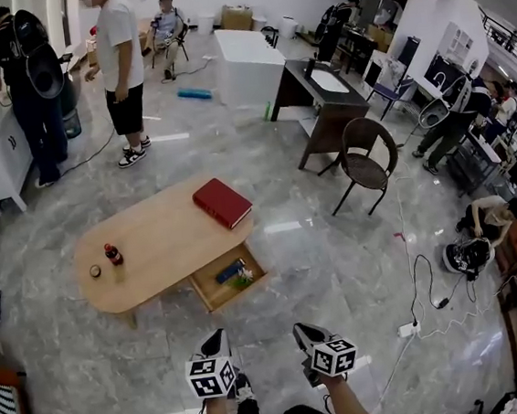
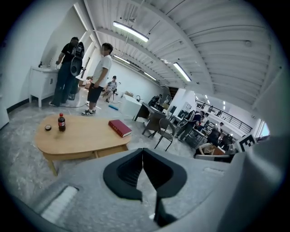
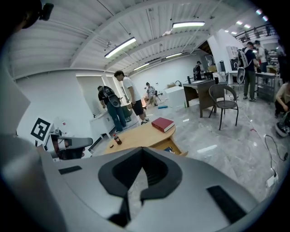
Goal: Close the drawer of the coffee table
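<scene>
Only the head view looks into the open drawer [image 1: 229, 278] of the bench [image 1: 152, 245]. Over marble floor [image 1: 339, 276], left gripper [image 1: 218, 336] and right gripper [image 1: 300, 330] hang, fingers clenched empty.

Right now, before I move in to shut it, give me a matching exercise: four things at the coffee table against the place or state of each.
Things:
1. red book
2. bottle
3. drawer
4. chair

Place or state:
A. pulled open, with small things lying inside
B. upright near the left end of the coffee table in the head view
C. on the floor to the right, apart from the coffee table
D. flat on the table top, at the end above the drawer

Pairs: 1-D, 2-B, 3-A, 4-C
</scene>
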The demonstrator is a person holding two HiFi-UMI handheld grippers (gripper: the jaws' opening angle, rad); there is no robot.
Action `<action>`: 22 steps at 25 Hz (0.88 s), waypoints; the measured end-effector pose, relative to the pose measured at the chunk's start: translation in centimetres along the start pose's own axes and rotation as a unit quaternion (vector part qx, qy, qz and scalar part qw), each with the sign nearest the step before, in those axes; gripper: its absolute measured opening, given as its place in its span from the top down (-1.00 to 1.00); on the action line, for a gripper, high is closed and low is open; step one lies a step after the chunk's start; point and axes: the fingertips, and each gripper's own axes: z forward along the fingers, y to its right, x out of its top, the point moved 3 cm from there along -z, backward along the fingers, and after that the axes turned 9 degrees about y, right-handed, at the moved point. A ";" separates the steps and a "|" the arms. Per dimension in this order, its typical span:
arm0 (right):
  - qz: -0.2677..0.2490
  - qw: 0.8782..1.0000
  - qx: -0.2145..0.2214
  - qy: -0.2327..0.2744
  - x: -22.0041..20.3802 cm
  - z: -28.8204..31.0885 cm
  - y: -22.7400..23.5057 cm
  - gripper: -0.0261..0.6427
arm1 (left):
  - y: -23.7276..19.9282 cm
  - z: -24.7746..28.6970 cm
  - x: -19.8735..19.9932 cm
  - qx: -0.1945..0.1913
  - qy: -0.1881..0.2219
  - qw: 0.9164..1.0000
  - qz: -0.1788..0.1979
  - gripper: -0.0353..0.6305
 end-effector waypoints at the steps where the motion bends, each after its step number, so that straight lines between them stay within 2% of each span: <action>1: -0.002 1.000 0.000 -0.001 0.0 0.2 0.0 0.88 | -0.2 0.2 -0.1 0.001 0.000 1.000 -0.001 0.87; 8: -0.028 1.000 -0.002 -0.008 0.4 1.8 2.3 0.88 | -0.2 2.8 -0.9 -0.001 0.006 1.000 -0.004 0.87; 17: -0.052 0.997 0.039 -0.042 0.0 5.7 3.9 0.88 | -1.6 3.0 -3.5 0.055 -0.008 0.998 -0.021 0.87; 22: -0.075 0.994 0.062 -0.055 0.6 8.7 7.6 0.88 | -1.0 5.6 -5.2 0.078 -0.015 0.997 -0.024 0.87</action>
